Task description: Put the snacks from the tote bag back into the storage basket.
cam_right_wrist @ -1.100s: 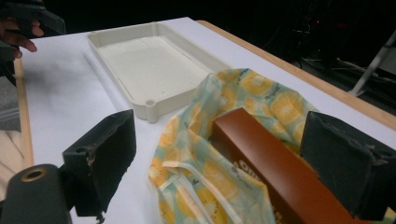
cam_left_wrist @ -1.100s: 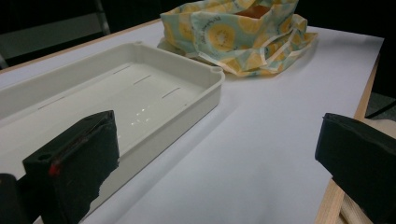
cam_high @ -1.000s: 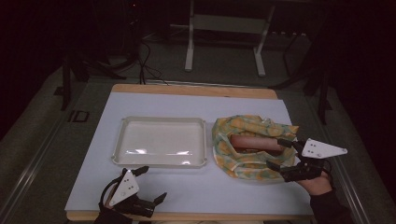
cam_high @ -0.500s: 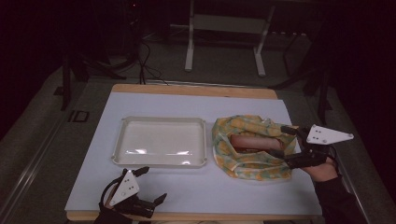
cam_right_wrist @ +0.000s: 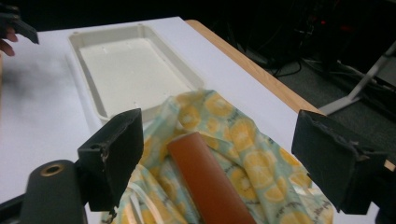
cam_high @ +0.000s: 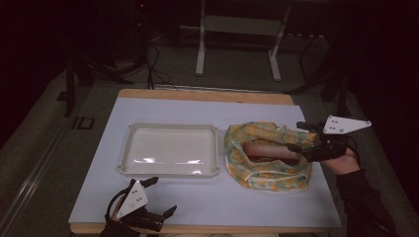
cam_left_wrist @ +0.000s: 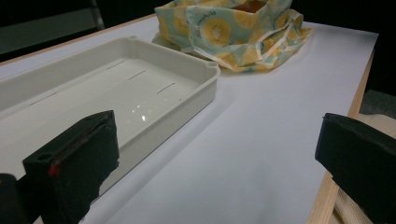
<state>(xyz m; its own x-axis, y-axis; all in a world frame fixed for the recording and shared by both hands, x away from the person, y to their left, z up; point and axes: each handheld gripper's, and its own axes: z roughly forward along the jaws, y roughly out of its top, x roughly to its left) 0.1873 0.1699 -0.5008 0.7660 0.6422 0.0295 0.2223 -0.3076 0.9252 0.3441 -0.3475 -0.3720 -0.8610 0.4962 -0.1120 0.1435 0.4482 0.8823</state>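
Glossy plastic tray (cam_high: 169,149), printed cloth bag (cam_high: 267,157), wood-edged table (cam_high: 207,95)

A white tray (cam_high: 169,149) and a yellow-patterned cloth bag (cam_high: 267,155) sit side by side at mid-bench, a narrow gap of bare bench (cam_high: 207,207) between them. Open surface runs along the near edge, the far edge and the left side. The right gripper (cam_high: 299,136) hovers at the bag's right rim, fingers spread over the brown cylinder (cam_right_wrist: 208,182) inside; the left gripper (cam_high: 160,196) occupies the near-left corner.

Brown sausage (cam_high: 269,152) lies in lemon-print cloth bag (cam_high: 257,170).
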